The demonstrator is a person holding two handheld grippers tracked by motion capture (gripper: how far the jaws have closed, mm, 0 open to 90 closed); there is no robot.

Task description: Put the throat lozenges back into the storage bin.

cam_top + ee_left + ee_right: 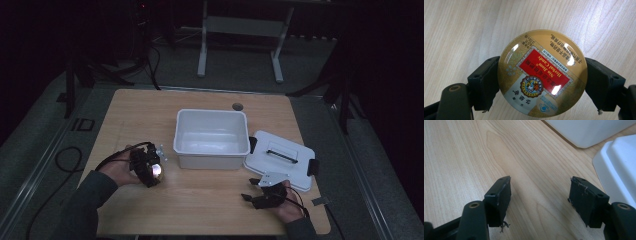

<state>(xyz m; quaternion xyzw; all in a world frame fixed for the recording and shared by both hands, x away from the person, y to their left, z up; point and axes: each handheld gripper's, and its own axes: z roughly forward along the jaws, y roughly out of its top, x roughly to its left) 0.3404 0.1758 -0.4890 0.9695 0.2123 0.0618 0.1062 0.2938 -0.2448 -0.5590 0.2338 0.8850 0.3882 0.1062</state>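
Clamped from both sides, my left gripper (pixel 541 80) pinches a round, glossy candy tin (pixel 542 73) — gold with a red label reading "Nin Jiom Herbal Candy" — just over the pale wood table (pixel 150 107), left of the white plastic bin (pixel 211 138). My right gripper (pixel 540 195) rests low — jaws wide, holding nothing — beside the white lid (pixel 280 157).

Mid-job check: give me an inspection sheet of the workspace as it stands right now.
Surface: wooden table, dim light.
Job's things: round candy tin clamped by its rim; open white bin, inside bare; its lid lies flat to the right.
Clutter: small metal piece beside the bin.
Grippers: left gripper shut on the tin; right gripper open, holding nothing, near the lid.
Cables: black cable loops off the left edge.
Surroundings: dark floor, metal stand legs.
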